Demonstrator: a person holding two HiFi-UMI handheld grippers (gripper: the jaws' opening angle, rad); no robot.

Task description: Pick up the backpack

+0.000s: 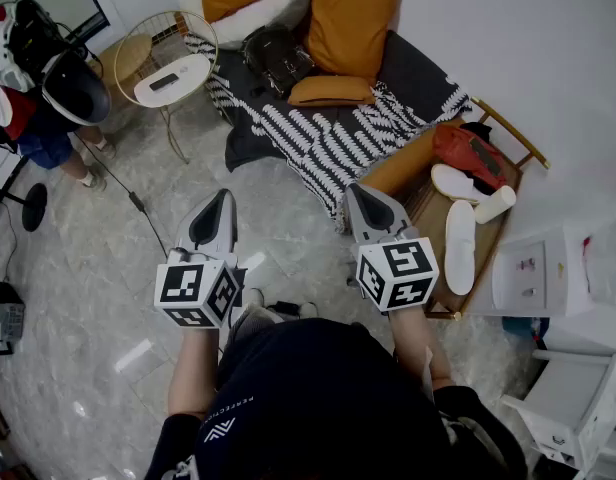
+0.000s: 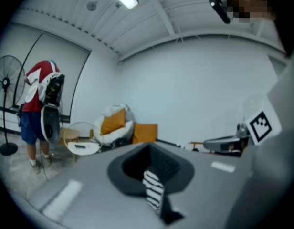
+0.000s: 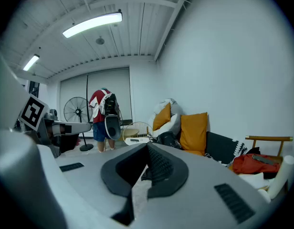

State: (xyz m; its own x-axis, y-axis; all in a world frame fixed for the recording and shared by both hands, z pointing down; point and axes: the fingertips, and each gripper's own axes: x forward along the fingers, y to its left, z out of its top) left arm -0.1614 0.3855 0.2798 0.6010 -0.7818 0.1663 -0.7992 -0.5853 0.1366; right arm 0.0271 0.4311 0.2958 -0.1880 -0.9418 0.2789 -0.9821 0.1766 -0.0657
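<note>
You're right at the start here. Your left gripper [image 1: 218, 203] and right gripper [image 1: 360, 196] hover over the floor at mid-frame, jaws closed on nothing. What looks to be the backpack [image 1: 278, 56] lies well apart from both, top centre of the head view, on the sofa [image 1: 418, 68] among the orange cushions [image 1: 348, 23]. Reach, grip and lift are all left to do. Its straps and handle are too small and dark to make out.

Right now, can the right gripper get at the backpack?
Probably not yet: the right gripper is shut, over the floor, and the backpack lies beyond the striped blanket. Nothing blocks the path.
</note>
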